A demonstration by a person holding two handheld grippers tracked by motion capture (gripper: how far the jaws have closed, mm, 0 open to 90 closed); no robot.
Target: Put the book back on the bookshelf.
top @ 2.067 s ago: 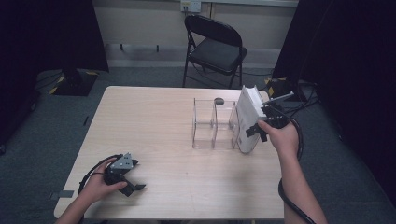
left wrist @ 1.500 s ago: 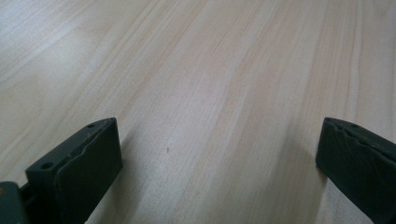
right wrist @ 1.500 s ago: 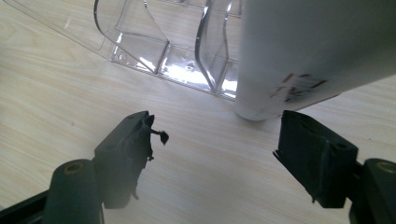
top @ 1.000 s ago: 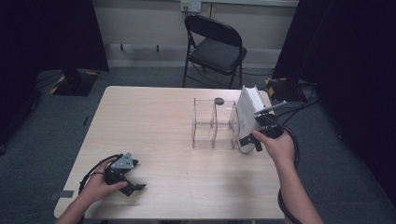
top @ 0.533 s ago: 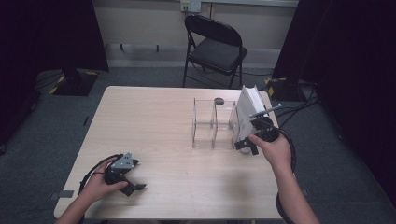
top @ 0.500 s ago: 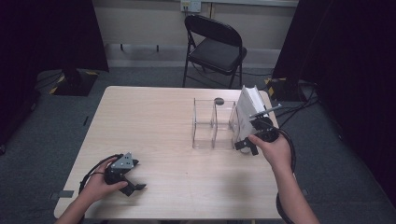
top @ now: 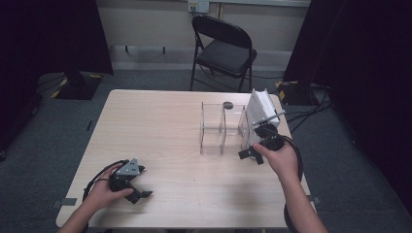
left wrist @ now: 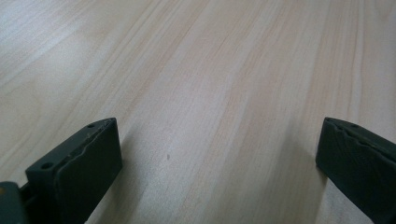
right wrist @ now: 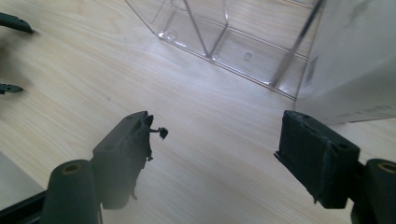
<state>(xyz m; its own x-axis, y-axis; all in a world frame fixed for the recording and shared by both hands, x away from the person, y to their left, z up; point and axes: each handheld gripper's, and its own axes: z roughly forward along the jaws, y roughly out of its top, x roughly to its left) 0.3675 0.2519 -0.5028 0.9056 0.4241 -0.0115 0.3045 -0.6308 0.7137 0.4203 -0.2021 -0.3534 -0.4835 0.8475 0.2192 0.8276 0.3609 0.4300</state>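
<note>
Nearest you, your left tool rests gaping on the bare bench, apparently parked out of the way. Further out, your right tool sits spread and empty just beside the white box, which stands in the clear organizer's right end, likely freshly released.

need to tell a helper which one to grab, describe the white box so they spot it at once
On the wooden table, look to the far right edge, by the right hand-held gripper. The white box stands upright against the clear divided organizer; it is opaque white, the organizer see-through.
</note>
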